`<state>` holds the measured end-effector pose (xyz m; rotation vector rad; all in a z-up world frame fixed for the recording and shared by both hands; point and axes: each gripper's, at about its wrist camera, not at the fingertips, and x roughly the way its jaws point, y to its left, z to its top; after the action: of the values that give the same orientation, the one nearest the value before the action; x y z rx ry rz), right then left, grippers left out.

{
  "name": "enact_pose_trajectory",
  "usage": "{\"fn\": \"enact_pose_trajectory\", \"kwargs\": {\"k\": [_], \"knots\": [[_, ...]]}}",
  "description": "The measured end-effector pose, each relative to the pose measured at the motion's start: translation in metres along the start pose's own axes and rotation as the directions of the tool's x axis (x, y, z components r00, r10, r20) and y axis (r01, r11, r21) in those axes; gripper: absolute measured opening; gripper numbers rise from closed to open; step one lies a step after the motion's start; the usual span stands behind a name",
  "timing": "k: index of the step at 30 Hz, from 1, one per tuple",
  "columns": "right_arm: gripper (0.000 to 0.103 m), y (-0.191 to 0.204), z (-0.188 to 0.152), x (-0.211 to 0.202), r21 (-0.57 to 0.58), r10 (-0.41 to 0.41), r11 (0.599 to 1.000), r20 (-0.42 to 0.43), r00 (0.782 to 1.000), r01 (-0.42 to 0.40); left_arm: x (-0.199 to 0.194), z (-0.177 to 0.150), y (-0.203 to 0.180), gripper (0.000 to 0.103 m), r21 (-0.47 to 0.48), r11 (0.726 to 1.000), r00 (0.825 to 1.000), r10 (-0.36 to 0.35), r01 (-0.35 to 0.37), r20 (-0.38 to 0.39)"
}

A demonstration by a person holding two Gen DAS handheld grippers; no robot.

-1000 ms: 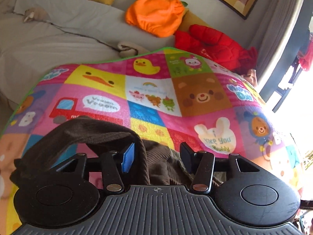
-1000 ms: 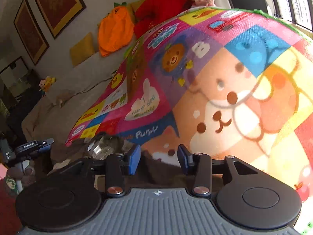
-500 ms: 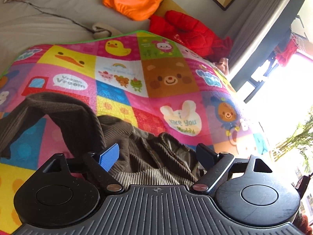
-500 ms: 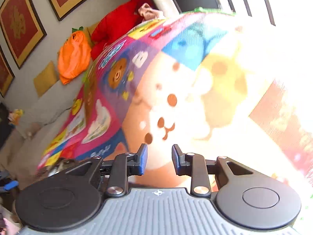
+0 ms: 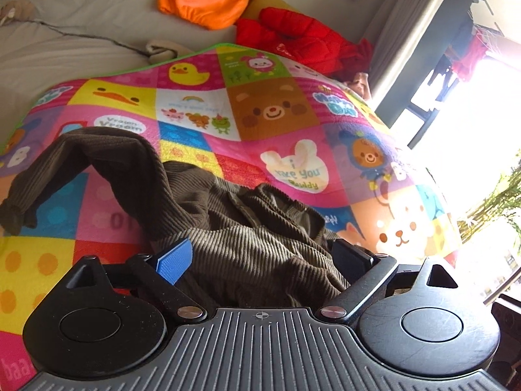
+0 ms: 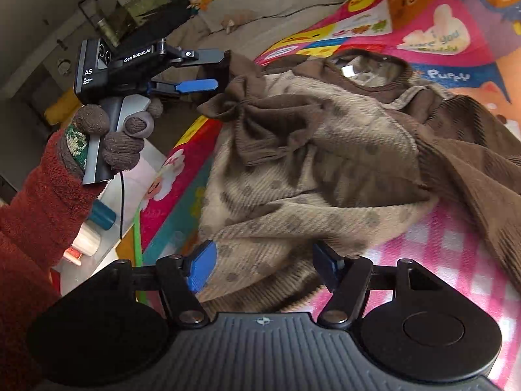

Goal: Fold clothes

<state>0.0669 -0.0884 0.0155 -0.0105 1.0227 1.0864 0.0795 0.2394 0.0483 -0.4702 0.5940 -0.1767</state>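
The brown garment (image 6: 325,150) lies on the play mat (image 5: 276,114). Left gripper (image 5: 263,257) and right gripper (image 6: 263,267) have just opened at the garment's edges, both released.

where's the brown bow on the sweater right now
In the right wrist view the brown bow lies on the sweater's spotted beige front, left of centre, below the collar and just right of the left gripper.

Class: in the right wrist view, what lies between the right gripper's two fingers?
The beige dotted hem of the brown top lies between the open right gripper fingers, seen in the right wrist view.
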Motion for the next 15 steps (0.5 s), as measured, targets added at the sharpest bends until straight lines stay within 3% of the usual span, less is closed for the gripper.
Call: {"fn": "enact_pose_trajectory", "kwargs": {"k": [4, 5, 6, 7, 9, 11, 13, 15], "knots": [[0.073, 0.02, 0.004, 0.031, -0.053, 0.021, 0.998, -0.035, 0.999, -0.023, -0.022, -0.011, -0.012, 0.098, 0.038, 0.999, 1.0, 0.006, -0.007, 0.029], [0.06, 0.027, 0.005, 0.033, -0.093, -0.002, 0.996, -0.013, 1.0, 0.001, -0.027, -0.013, -0.015, 0.098, 0.049, 0.999, 0.999, 0.007, -0.009, 0.034], [0.027, 0.033, 0.008, 0.033, -0.123, -0.034, 0.992, 0.011, 0.999, 0.035, -0.032, -0.014, -0.017, 0.099, 0.06, 0.998, 0.999, 0.009, -0.011, 0.038], [0.016, 0.036, 0.012, 0.031, -0.135, -0.057, 0.989, 0.04, 0.998, 0.062, -0.039, -0.015, -0.021, 0.099, 0.078, 0.997, 0.999, 0.012, -0.016, 0.048], [0.008, 0.025, 0.029, 0.009, -0.056, -0.057, 0.996, 0.144, 0.988, 0.065, -0.053, -0.015, -0.026, 0.1, 0.111, 0.993, 0.997, 0.021, -0.03, 0.078], [0.007, 0.008, 0.044, -0.03, 0.023, -0.101, 0.995, 0.287, 0.953, 0.098, -0.065, -0.014, -0.028, 0.101, 0.121, 0.992, 0.994, 0.027, -0.04, 0.109], [0.006, -0.019, 0.058, -0.078, 0.143, -0.179, 0.981, 0.433, 0.884, 0.129, -0.069, -0.012, -0.025, 0.102, 0.108, 0.993, 0.992, 0.028, -0.042, 0.126], [0.006, -0.049, 0.065, -0.111, 0.272, -0.274, 0.95, 0.504, 0.819, 0.151, -0.065, -0.01, -0.024, 0.102, 0.089, 0.995, 0.992, 0.031, -0.043, 0.126]]}}
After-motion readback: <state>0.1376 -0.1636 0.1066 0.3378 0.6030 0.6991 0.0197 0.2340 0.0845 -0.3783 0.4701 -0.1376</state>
